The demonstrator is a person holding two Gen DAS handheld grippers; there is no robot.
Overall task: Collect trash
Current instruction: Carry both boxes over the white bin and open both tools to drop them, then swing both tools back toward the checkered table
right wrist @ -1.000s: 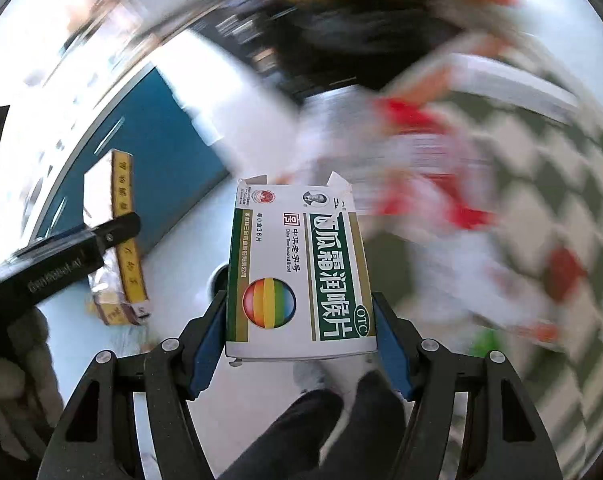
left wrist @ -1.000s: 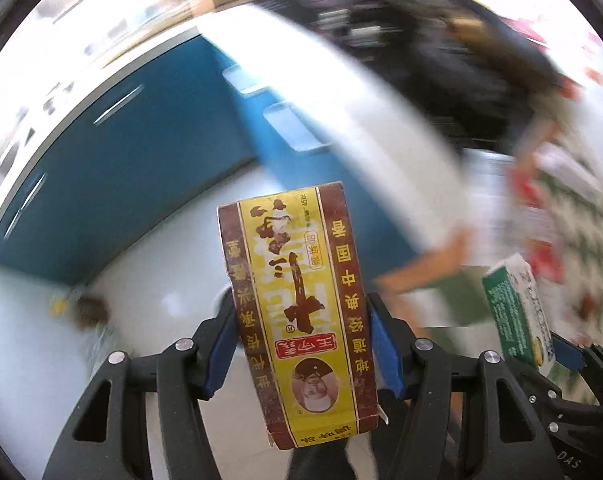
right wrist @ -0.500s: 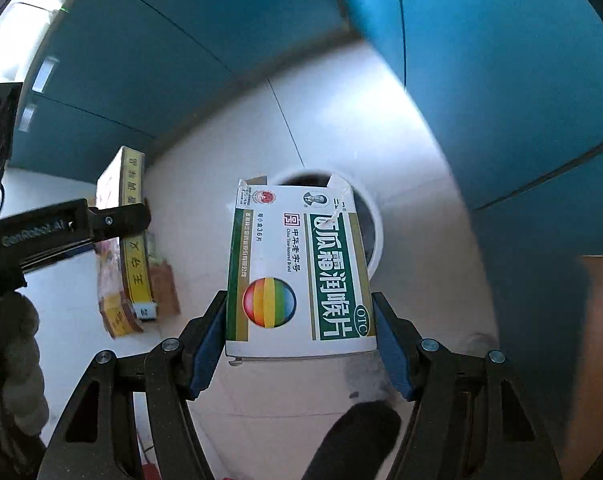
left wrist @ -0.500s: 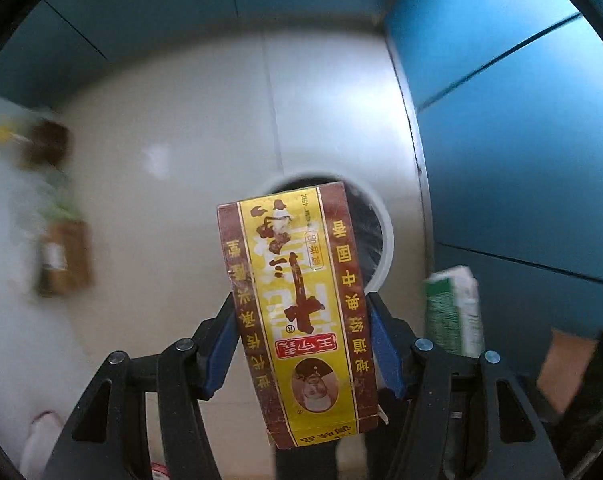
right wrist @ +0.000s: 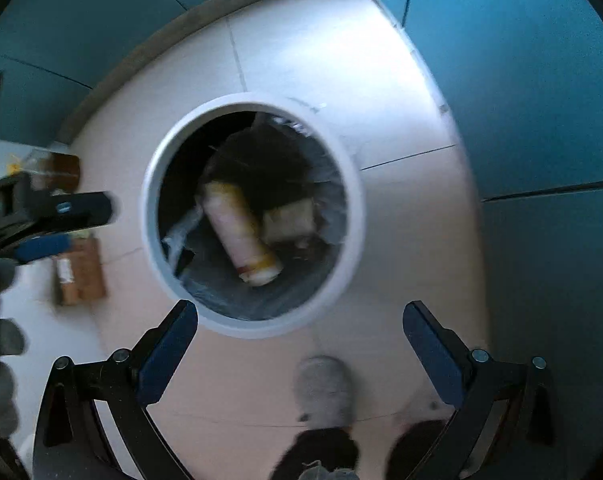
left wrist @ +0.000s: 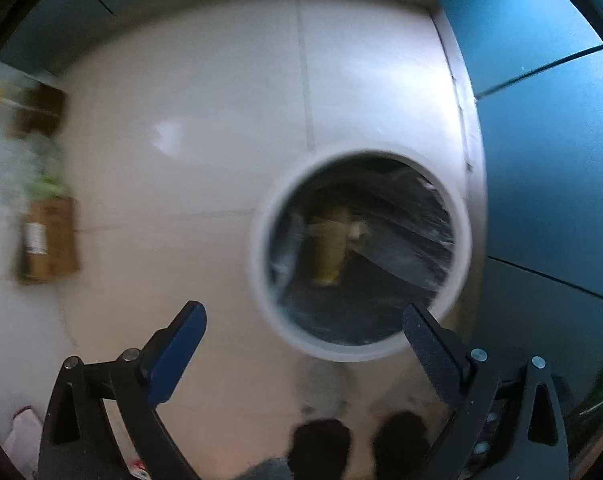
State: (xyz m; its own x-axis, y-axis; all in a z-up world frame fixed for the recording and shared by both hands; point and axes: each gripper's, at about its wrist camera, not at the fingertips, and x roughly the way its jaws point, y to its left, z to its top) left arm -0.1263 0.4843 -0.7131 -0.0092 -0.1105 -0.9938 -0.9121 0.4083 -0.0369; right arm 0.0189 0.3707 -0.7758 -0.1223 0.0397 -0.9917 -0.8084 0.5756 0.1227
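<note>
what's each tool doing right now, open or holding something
Left tool: open, holding nothing, above the bin.
Right tool: open, holding nothing, above the bin.

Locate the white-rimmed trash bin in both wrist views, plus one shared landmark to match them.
Left wrist: the trash bin sits right of centre, its opening just beyond the open left gripper.
Right wrist: the trash bin sits left of centre, ahead of the open right gripper.
Shared landmark: the brown cardboard box on the floor, left of the bin in both.
</note>
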